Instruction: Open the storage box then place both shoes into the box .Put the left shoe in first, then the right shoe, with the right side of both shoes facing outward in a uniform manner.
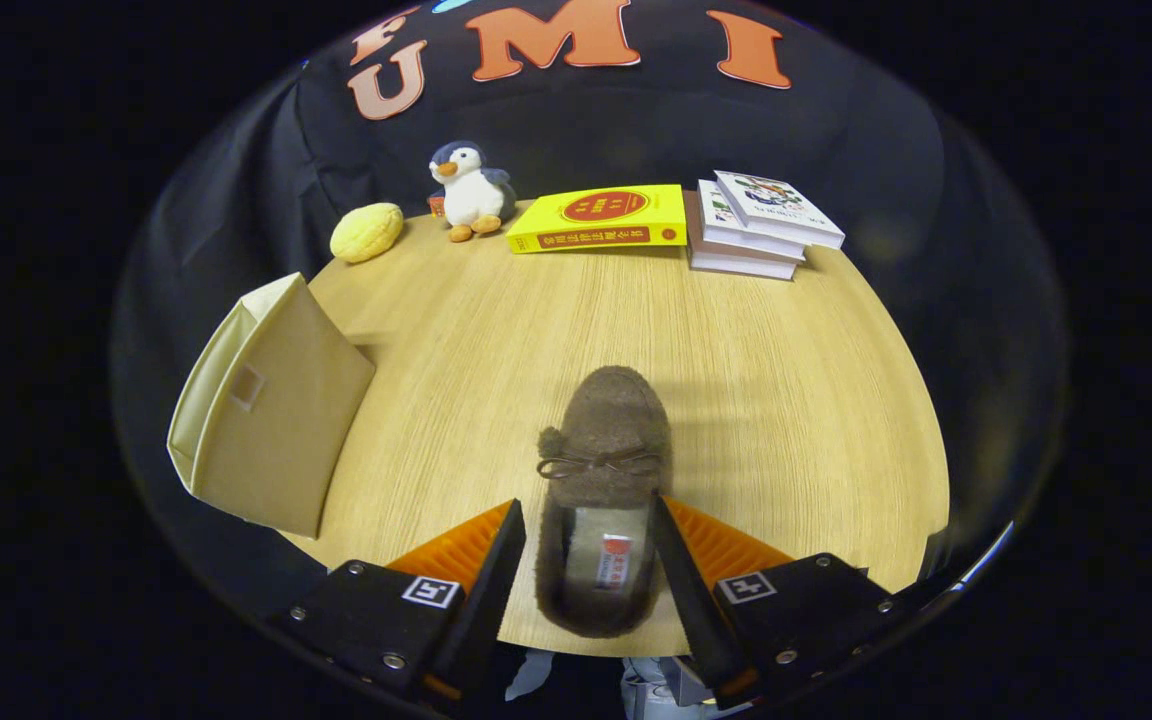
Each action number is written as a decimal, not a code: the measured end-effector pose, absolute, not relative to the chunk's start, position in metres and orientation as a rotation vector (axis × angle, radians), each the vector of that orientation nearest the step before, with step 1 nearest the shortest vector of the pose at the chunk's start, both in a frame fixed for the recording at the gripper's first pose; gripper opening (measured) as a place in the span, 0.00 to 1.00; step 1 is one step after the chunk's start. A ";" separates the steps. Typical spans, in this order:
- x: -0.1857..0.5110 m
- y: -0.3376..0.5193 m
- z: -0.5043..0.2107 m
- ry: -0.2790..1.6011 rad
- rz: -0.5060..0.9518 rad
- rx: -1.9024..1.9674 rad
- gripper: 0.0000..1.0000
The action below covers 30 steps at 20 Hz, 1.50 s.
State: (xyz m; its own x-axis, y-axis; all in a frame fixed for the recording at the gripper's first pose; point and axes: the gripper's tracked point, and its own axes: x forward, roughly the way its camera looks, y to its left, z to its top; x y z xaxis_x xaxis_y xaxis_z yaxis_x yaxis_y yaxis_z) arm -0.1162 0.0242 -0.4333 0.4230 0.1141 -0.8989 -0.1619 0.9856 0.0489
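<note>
A brown fuzzy shoe (pixel 604 440) with a small bow lies on the wooden table (pixel 786 380), toe pointing away from me. Its heel end and opening sit between my fingers. My gripper (pixel 586 503) is open around the shoe. The right finger (pixel 681 570) lies against the shoe's side, while a thin strip of table shows between the left finger (pixel 496 570) and the shoe. The cream fabric storage box (pixel 271 420) stands to the left of the fingers, its side with a small handle patch facing me. I cannot tell whether it is open.
At the table's far edge lie a yellow round plush (pixel 367 232), a penguin toy (pixel 471 190), a yellow book (pixel 601 220) and a stack of white books (pixel 756 225). The table's near edge runs just under the shoe's heel.
</note>
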 end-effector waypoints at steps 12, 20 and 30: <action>-0.091 -0.004 -0.490 1.111 0.048 0.008 0.19; -0.098 0.009 -0.460 1.155 0.018 0.105 0.04; -0.075 0.117 -0.339 1.092 0.153 0.196 0.04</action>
